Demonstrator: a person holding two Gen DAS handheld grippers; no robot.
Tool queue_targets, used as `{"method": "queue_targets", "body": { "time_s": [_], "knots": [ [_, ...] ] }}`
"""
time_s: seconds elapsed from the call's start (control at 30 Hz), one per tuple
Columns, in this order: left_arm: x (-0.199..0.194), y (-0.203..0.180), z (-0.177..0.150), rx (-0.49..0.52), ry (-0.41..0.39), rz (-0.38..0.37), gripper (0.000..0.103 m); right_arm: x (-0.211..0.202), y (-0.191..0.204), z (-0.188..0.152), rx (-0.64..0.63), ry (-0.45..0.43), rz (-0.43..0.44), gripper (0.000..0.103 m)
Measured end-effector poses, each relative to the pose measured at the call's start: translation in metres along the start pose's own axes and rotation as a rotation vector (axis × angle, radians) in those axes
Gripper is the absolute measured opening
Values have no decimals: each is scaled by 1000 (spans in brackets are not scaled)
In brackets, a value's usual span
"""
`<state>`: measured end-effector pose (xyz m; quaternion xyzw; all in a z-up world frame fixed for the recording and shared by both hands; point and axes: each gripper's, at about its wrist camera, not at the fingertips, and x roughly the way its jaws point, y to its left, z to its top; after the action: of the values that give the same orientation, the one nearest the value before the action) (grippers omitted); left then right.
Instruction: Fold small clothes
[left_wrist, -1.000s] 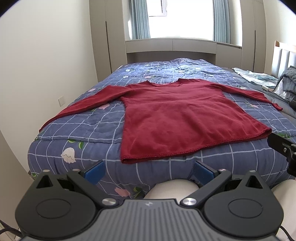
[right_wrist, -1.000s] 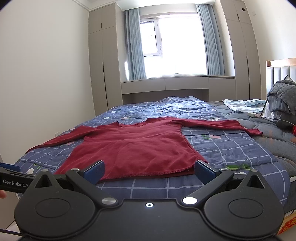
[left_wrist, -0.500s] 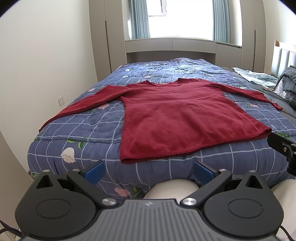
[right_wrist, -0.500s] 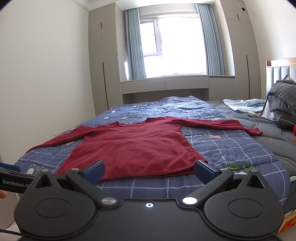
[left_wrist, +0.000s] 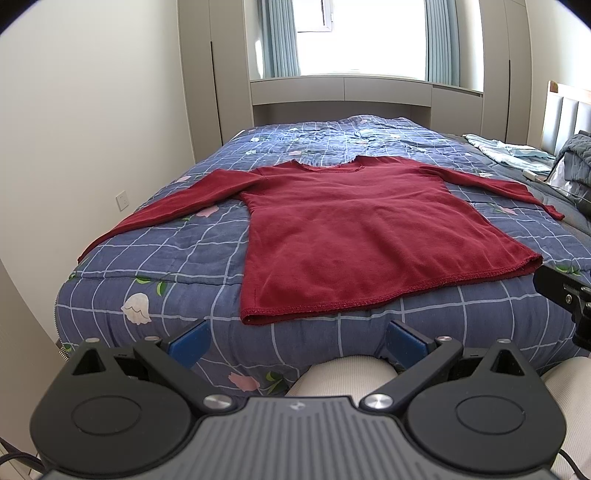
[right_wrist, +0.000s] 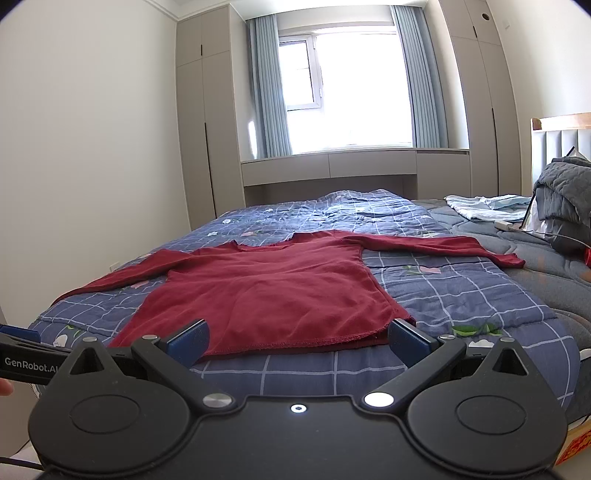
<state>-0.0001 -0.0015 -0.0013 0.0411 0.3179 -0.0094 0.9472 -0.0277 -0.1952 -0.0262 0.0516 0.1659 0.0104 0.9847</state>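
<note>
Red knitwear covers the near half of the bed: a long-sleeved red sweater (left_wrist: 354, 236) lies flat and face up on the blue checked quilt (left_wrist: 177, 266), neckline toward the window, hem toward the cameras. Both sleeves are spread outward. The left sleeve (left_wrist: 173, 210) runs down to the quilt's left edge, and the right sleeve (right_wrist: 439, 245) stretches toward the grey bedding on the far side. The hem sits just short of the bed's near edge, with its right corner slightly doubled over.

The left gripper (left_wrist: 297, 341) hangs in front of the bed's foot, below the hem and apart from it. Its blue-padded fingers (left_wrist: 190, 341) stand wide apart with nothing between them. Pale trouser-clad knees (left_wrist: 347, 374) of the person show just beneath it. The right gripper (right_wrist: 297, 338) is likewise spread wide and empty, held low before the hem's right portion without touching the cloth. A black part of the right tool appears at the right edge of the left view.

No boxes or baskets show. Loose items rest on the far side instead: a folded pale blue cloth (right_wrist: 484, 206), a heaped grey blanket (right_wrist: 565, 195) by the headboard (right_wrist: 561, 136), and a white charger with cable (right_wrist: 504, 224) beside them.
</note>
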Motion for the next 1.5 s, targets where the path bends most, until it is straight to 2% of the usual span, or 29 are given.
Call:
{"method": "queue_targets", "body": {
  "time_s": [0.43,0.67,0.8,0.97,1.17,1.5],
  "knots": [
    [0,0,-1,0,5,-3,103,2,1,-3,1,18,-2,103],
    [8,0,2,-5,43,-16,103,15,-7,3,38,97,3,103],
    [23,-1,10,7,72,-25,103,33,-22,14,103,143,-4,103],
    [50,-4,37,14,77,16,103,72,-35,35,68,200,-104,103],
    [89,-11,85,5,68,41,103,132,-63,63,45,237,-184,103],
    [187,-59,162,66,52,55,103,238,-125,98,79,216,-187,103]
  ]
}}
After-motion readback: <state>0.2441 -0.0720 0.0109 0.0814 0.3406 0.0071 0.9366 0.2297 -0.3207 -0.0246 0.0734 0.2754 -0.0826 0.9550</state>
